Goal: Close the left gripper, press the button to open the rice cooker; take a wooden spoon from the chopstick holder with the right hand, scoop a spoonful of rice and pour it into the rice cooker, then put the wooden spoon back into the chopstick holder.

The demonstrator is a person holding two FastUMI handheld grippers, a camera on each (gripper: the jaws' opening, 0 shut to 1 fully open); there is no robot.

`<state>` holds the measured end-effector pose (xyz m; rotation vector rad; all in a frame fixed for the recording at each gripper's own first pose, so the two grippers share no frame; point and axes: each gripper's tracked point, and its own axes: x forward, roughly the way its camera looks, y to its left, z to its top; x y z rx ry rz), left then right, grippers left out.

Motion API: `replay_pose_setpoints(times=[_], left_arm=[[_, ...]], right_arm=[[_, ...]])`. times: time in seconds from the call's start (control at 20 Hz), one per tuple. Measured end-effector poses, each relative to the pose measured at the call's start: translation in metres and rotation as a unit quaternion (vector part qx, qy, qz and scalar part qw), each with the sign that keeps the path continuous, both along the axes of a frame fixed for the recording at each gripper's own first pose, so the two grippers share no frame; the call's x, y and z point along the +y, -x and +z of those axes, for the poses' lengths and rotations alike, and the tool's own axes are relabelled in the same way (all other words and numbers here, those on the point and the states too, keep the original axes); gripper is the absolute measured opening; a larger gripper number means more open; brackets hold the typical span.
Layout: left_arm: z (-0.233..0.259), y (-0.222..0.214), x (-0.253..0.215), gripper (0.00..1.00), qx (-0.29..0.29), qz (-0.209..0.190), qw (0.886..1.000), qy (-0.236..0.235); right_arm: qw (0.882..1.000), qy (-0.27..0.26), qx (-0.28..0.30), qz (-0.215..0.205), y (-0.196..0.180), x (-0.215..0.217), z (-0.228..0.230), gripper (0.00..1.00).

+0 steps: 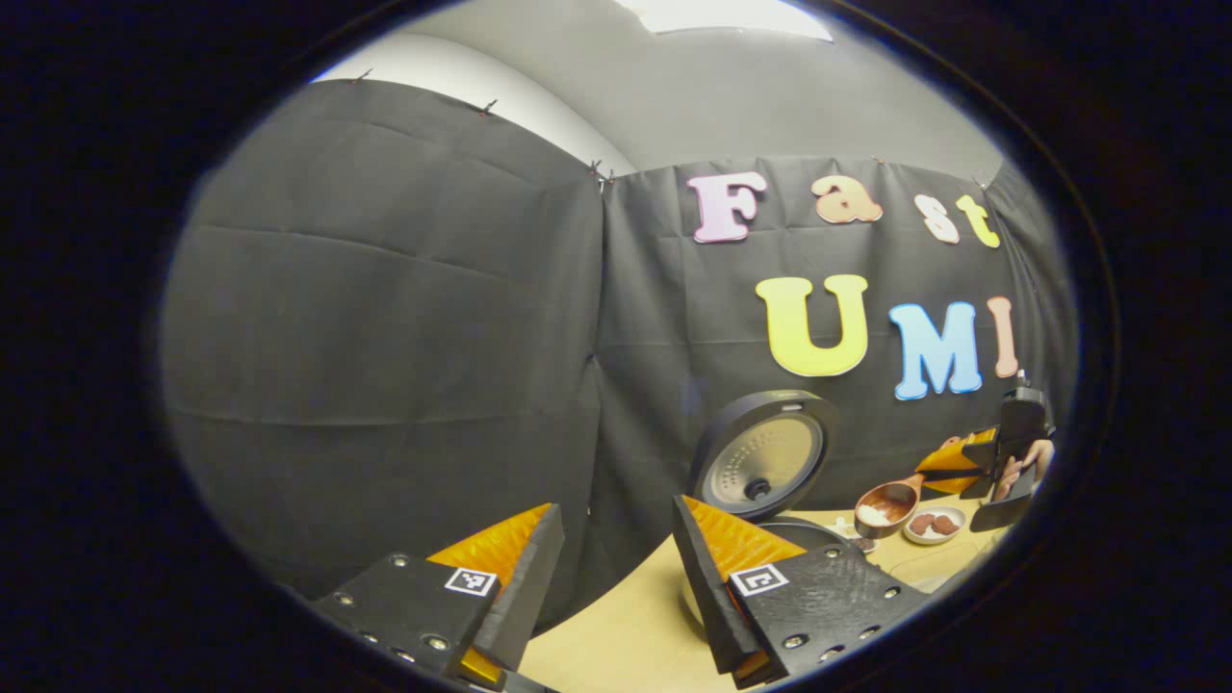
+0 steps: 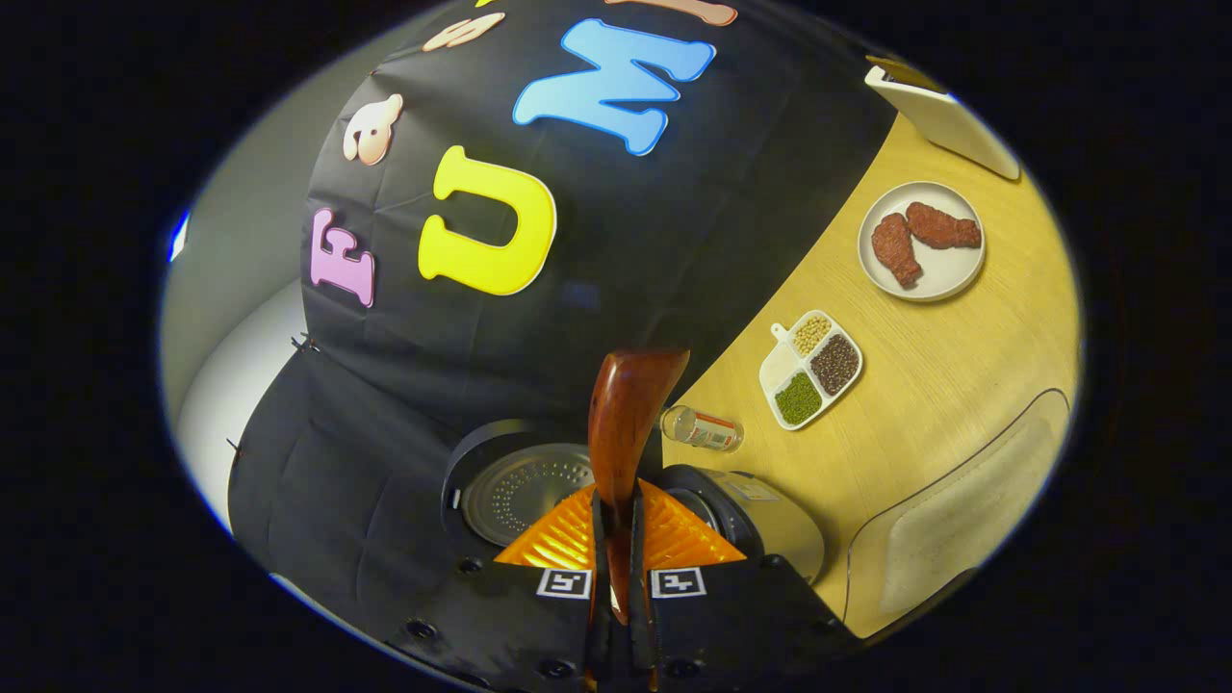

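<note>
The spoon [image 1: 887,504] is seen in the left gripper view with white rice heaped in its bowl, held level above the worktop [image 1: 626,626], just to the right of the open cooker [image 1: 770,462]. Its handle runs up and away from the bowl into the right tongs [image 1: 996,472], which are gripped by a hand at the far right. In the right gripper view the handle [image 2: 626,423] is clamped between both fingers [image 2: 602,577] of the right tongs [image 2: 616,563], with the long axis pointing straight ahead along the fingers; the bowl end is not visible from there. Below and just beyond those tongs the cooker's raised lid [image 2: 525,486] and its body [image 2: 760,525] are seen near the back edge of the worktop, against the cloth wall.

The coming move is judged to turn on this: the pot mouth lies to the left of the loaded bowl and lower, so the spoon has to be carried sideways over the rim before being tipped about its long axis. The right tongs are clearly nearer.

The left tongs [image 1: 616,577] are held open and empty, well back from the cooker. A plate of meat [image 2: 921,241], a sectioned dish of beans [image 2: 810,369] and a small jar [image 2: 703,428] lie further along the worktop.
</note>
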<state>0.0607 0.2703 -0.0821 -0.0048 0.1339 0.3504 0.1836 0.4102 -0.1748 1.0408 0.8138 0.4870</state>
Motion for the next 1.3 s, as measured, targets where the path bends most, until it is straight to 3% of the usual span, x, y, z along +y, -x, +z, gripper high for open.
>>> replay_pose_setpoints(times=[0.2,0.25,0.45,0.75,0.95,1.3], left_arm=[[-0.008,0.011,0.019,0.72,0.009,0.022,1.000,-0.003],[-0.010,0.014,0.022,0.72,0.011,0.027,1.000,-0.003],[-0.014,0.026,0.039,0.72,0.017,0.044,0.999,-0.002],[-0.031,0.030,0.056,0.73,0.023,0.065,0.998,0.007],[-0.040,0.029,0.060,0.73,0.027,0.074,0.997,0.016],[-0.038,0.024,0.055,0.75,0.029,0.066,0.997,0.013]], right_arm=[[0.999,0.019,-0.018,0.025,0.004,0.037,-0.011,0.05],[0.999,0.026,-0.023,0.032,0.004,0.045,-0.015,0.08],[0.994,0.075,-0.054,0.056,0.007,0.077,-0.035,0.08],[0.974,0.156,-0.136,0.096,0.010,0.108,-0.057,0.09],[0.943,0.216,-0.216,0.135,0.014,0.122,-0.060,0.08],[0.860,0.324,-0.361,0.159,0.008,0.122,-0.049,0.08]])
